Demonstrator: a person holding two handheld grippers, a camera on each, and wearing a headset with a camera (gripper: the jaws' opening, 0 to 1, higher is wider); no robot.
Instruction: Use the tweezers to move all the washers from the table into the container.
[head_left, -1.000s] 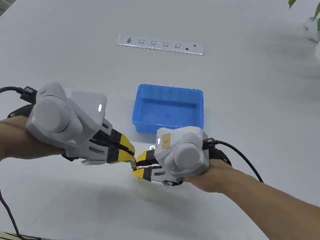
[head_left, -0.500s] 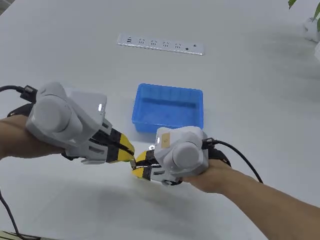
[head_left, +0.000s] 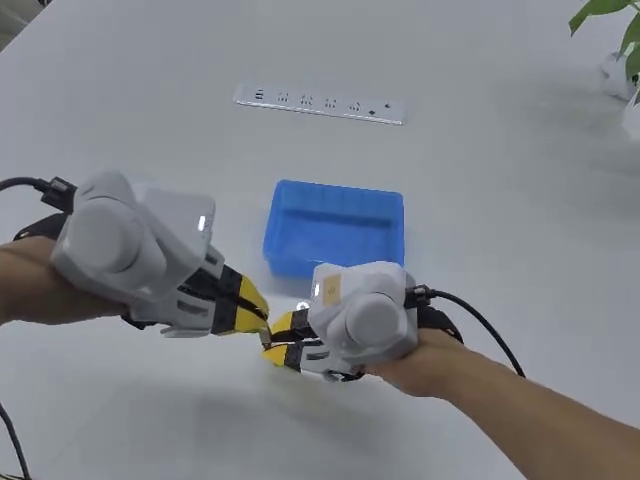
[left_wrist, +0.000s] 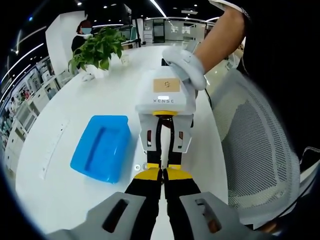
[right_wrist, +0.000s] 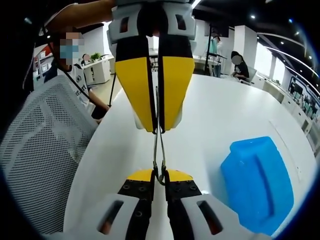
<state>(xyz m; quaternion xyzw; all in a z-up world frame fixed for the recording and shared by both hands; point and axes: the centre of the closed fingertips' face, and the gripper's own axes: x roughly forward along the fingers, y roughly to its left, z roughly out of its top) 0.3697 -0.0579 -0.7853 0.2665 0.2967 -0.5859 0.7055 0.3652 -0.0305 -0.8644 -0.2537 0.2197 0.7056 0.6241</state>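
The left tool (head_left: 255, 308) and the right tool (head_left: 277, 340) meet tip to tip above the near part of the white counter (head_left: 480, 180), the left tool reaching in from the left and the right tool from the right.

In the right gripper view, the tweezers (right_wrist: 158, 137) run as a thin metal strip between the two tools.
- Left tool: its yellow jaws are drawn narrow, with the upper part of the tweezers clamped between them.
- Right tool: its jaws are closed narrow on the other end of the tweezers.

The blue container (head_left: 310, 262) sits on the counter just beyond the tools, toward the far side and slightly right. Its inside appears bare.

In the left gripper view, a small pale ring, apparently a washer (left_wrist: 137, 166), lies on the counter just beside a corner of the container, between the container and the tool tips.

A white power strip (head_left: 320, 103) lies flat on the counter well beyond the container. A green plant (left_wrist: 97, 47) stands at the counter's far right edge. A mesh chair (left_wrist: 250, 140) stands beside the counter on the near side.
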